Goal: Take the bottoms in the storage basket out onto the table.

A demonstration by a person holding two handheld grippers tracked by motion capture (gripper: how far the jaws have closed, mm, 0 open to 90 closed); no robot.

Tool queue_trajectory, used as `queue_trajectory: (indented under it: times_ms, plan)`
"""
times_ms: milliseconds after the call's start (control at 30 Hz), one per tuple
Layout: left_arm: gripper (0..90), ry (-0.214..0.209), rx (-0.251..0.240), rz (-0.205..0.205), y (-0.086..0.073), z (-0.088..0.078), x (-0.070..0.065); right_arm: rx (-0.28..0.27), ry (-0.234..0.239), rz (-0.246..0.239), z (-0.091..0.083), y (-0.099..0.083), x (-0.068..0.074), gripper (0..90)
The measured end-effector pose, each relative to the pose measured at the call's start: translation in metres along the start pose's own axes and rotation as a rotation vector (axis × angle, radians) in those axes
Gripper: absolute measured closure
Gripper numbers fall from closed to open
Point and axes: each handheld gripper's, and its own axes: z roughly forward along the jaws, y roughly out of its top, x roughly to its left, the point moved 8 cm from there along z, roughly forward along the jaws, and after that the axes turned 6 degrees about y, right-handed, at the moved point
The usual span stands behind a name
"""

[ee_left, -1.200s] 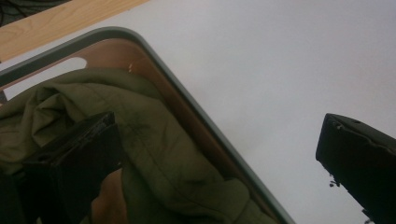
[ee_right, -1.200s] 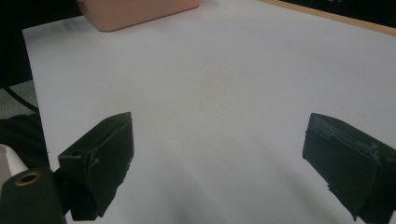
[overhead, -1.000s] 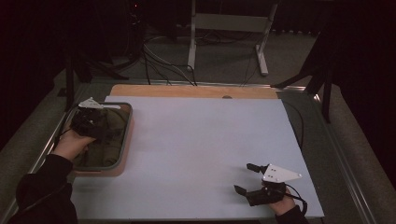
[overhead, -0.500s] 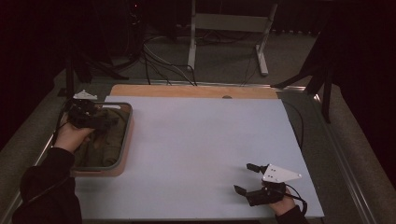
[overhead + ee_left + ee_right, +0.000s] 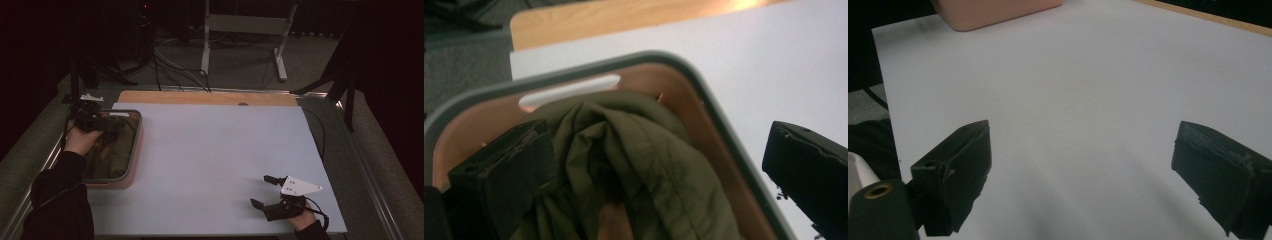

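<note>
— Progress check on getting cloth [image 5: 649,150] out of bin [image 5: 704,85], anyone?

— Barely started, judging by this. Seeing cloth bunched up inside bin at left edge of table [image 5: 210,150]. Nothing lifted, nothing laid out on the white top. Guessing the whole job's left: pinch, lift, carry over, drop.

— What about left tongs [image 5: 111,125]?

— Hovering over far end of bin, spread wide, straddling a fold of cloth. Looks very close to fabric on one side, maybe brushing it, but can't say for sure. No pinch at all, so holding nothing.

— And right tongs [image 5: 261,191]?

— Parked low at near right of table, well apart from bin. Gaping wide too, with just bare white top in between.

— Anything different from a second ago?

— Yep, but only on the left. Moved left tongs a bit toward bin's far left corner, away from the middle of that far end. Reads more like hunting for a better bite than committing to one. Can't make out any change in cloth or bin from the high view. Zero change for right tongs, same spot and same wide gape.
</note>
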Motion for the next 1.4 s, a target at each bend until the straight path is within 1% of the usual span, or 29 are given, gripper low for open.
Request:
queue_trajectory:
  times_ms: [67, 133, 167, 200, 233, 267, 300, 400, 433, 467, 500, 533, 567, 633, 700, 733, 767, 867, 900, 967, 1067, 1100, 1167, 1200, 1333, 1400]
  plan:
    - [0.6, -0.007, 0.012, -0.009, -0.001, 0.004, 0.001, 0.000, 0.001, 0.002, 0.000, 0.000, 0.000, 9.5]
    - [0.6, 0.007, 0.015, -0.014, -0.001, 0.008, 0.002, 0.001, 0.001, 0.002, 0.000, -0.001, 0.000, 9.5]
    - [0.6, -0.004, 0.010, -0.020, -0.001, 0.009, 0.002, 0.001, 0.002, 0.002, 0.000, -0.001, 0.000, 9.5]
    - [0.6, -0.007, 0.012, -0.026, -0.002, 0.012, 0.002, 0.002, 0.003, 0.003, 0.000, -0.001, 0.000, 9.5]
    - [0.6, -0.001, 0.022, -0.023, -0.003, 0.014, 0.002, 0.003, 0.003, 0.002, 0.001, -0.001, 0.000, 9.5]
    - [0.6, 0.006, 0.021, -0.021, -0.003, 0.017, 0.003, 0.003, 0.003, 0.002, 0.001, -0.001, 0.000, 9.5]
    - [0.6, 0.003, 0.023, -0.015, -0.004, 0.019, 0.002, 0.003, 0.003, 0.003, 0.001, -0.001, 0.000, 9.5]
    - [0.7, 0.040, 0.053, -0.007, -0.007, 0.027, 0.002, 0.002, 0.002, 0.003, 0.001, -0.001, 0.000, 9.5]
    - [0.7, 0.052, 0.047, -0.006, -0.006, 0.028, 0.002, 0.001, 0.004, 0.005, 0.000, -0.001, -0.001, 9.5]
    - [0.7, 0.043, 0.036, -0.008, -0.005, 0.028, 0.001, 0.001, 0.006, 0.010, 0.001, -0.001, -0.001, 9.5]
    - [0.7, 0.045, 0.027, -0.017, -0.004, 0.029, 0.001, 0.002, 0.004, 0.010, 0.000, -0.002, -0.001, 9.5]
    - [0.7, 0.052, 0.030, -0.027, -0.004, 0.031, 0.003, 0.003, 0.004, 0.009, 0.001, -0.002, -0.001, 9.5]
    - [0.7, 0.043, 0.038, -0.023, -0.005, 0.032, 0.003, 0.001, 0.004, 0.008, 0.000, -0.002, 0.000, 9.5]
    - [0.7, 0.059, 0.064, -0.013, -0.008, 0.037, 0.006, 0.003, 0.004, 0.006, 0.000, -0.002, 0.000, 9.5]
    - [0.7, 0.085, 0.073, -0.005, -0.011, 0.041, 0.010, 0.003, 0.004, 0.006, 0.000, -0.002, 0.000, 9.5]
    - [0.7, 0.077, 0.075, -0.014, -0.012, 0.042, 0.011, 0.004, 0.002, 0.007, 0.000, -0.002, -0.001, 9.5]
    - [0.7, 0.088, 0.080, -0.018, -0.013, 0.044, 0.013, 0.003, 0.003, 0.009, 0.000, -0.002, -0.001, 9.5]
    - [0.7, 0.082, 0.093, -0.023, -0.017, 0.049, 0.015, 0.005, 0.003, 0.010, 0.000, -0.003, -0.001, 9.5]
    - [0.7, 0.093, 0.105, -0.025, -0.019, 0.052, 0.016, 0.005, 0.003, 0.011, 0.001, -0.003, -0.001, 9.5]
    - [0.7, 0.095, 0.119, -0.033, -0.022, 0.056, 0.018, 0.009, 0.002, 0.010, 0.001, -0.003, -0.001, 9.5]
    - [0.7, 0.092, 0.126, -0.046, -0.025, 0.060, 0.018, 0.011, 0.001, 0.011, 0.001, -0.003, -0.001, 9.5]
    - [0.7, 0.093, 0.131, -0.044, -0.026, 0.062, 0.017, 0.014, 0.002, 0.010, 0.001, -0.004, -0.001, 9.5]
    - [0.7, 0.099, 0.153, -0.047, -0.029, 0.065, 0.018, 0.016, 0.000, 0.011, 0.001, -0.004, -0.001, 9.5]
    - [0.7, 0.098, 0.156, -0.050, -0.030, 0.067, 0.018, 0.015, 0.001, 0.010, 0.002, -0.004, -0.001, 9.5]
    - [0.7, 0.099, 0.189, -0.039, -0.036, 0.072, 0.017, 0.016, 0.001, 0.008, 0.001, -0.004, -0.001, 9.5]
    - [0.7, 0.110, 0.208, -0.019, -0.040, 0.076, 0.015, 0.017, 0.000, 0.008, 0.001, -0.004, -0.001, 9.5]
